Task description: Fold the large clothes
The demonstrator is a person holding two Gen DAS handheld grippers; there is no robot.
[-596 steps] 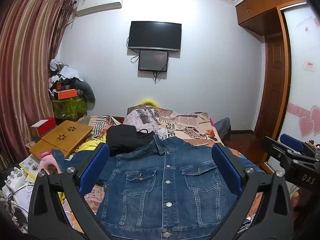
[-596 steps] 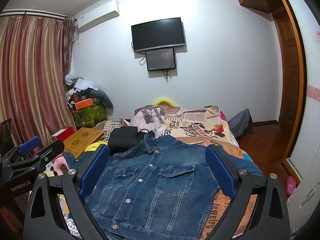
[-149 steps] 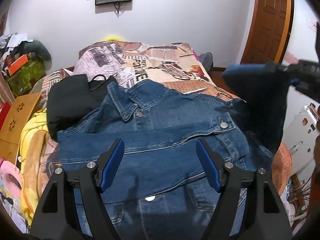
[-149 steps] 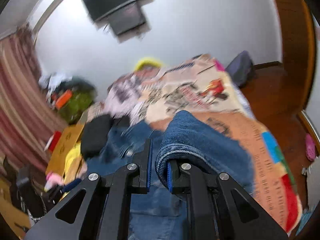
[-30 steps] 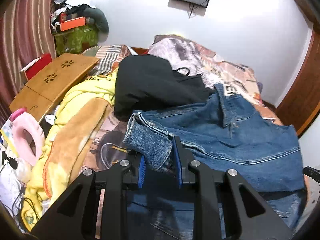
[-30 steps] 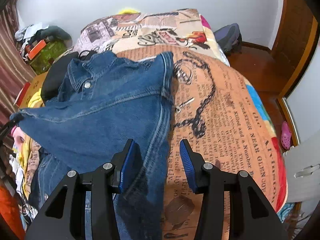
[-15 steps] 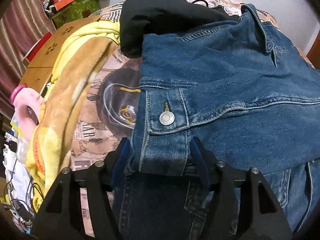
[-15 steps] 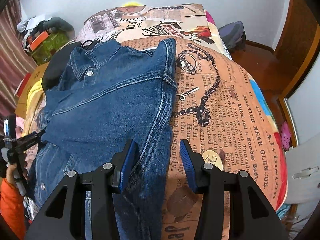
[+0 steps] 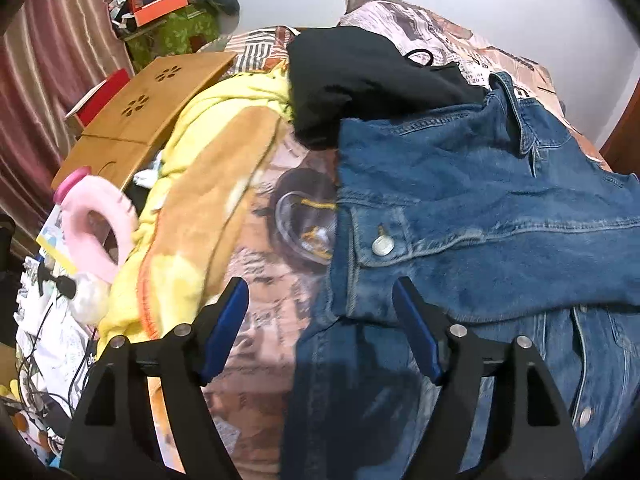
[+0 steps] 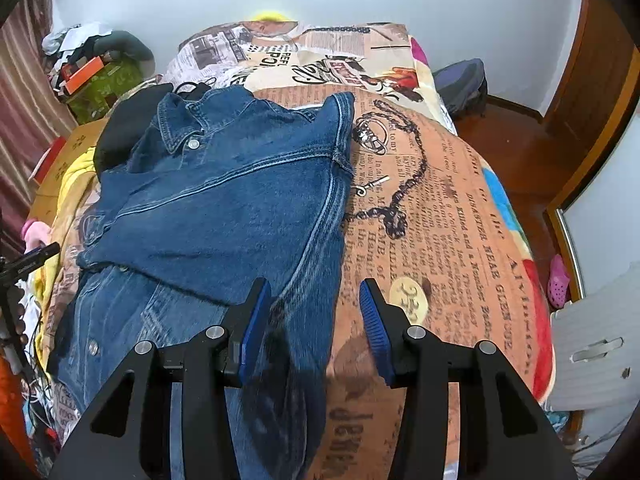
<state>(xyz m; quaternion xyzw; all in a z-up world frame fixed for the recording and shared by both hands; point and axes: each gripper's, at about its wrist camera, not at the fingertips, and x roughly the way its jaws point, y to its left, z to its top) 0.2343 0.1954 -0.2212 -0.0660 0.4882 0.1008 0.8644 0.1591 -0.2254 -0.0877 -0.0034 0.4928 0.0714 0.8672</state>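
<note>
A blue denim jacket (image 10: 224, 208) lies on the bed with both sleeves folded across its front. In the left wrist view the jacket (image 9: 480, 208) fills the right side, and a sleeve cuff with a metal button (image 9: 383, 245) lies on top near its left edge. My left gripper (image 9: 320, 332) is open and empty, just in front of that cuff. My right gripper (image 10: 314, 320) is open and empty above the jacket's right edge, touching nothing.
A printed blanket (image 10: 440, 208) covers the bed. A black garment (image 9: 360, 72), a yellow blanket (image 9: 208, 168), a wooden lap desk (image 9: 136, 120) and a pink neck pillow (image 9: 96, 224) lie to the left. The bed's right edge drops to a wooden floor (image 10: 520, 152).
My left gripper let go of the sleeve cuff, opened wide and drew back slightly. The cuff now rests on the jacket. My right gripper stayed open and barely moved.
</note>
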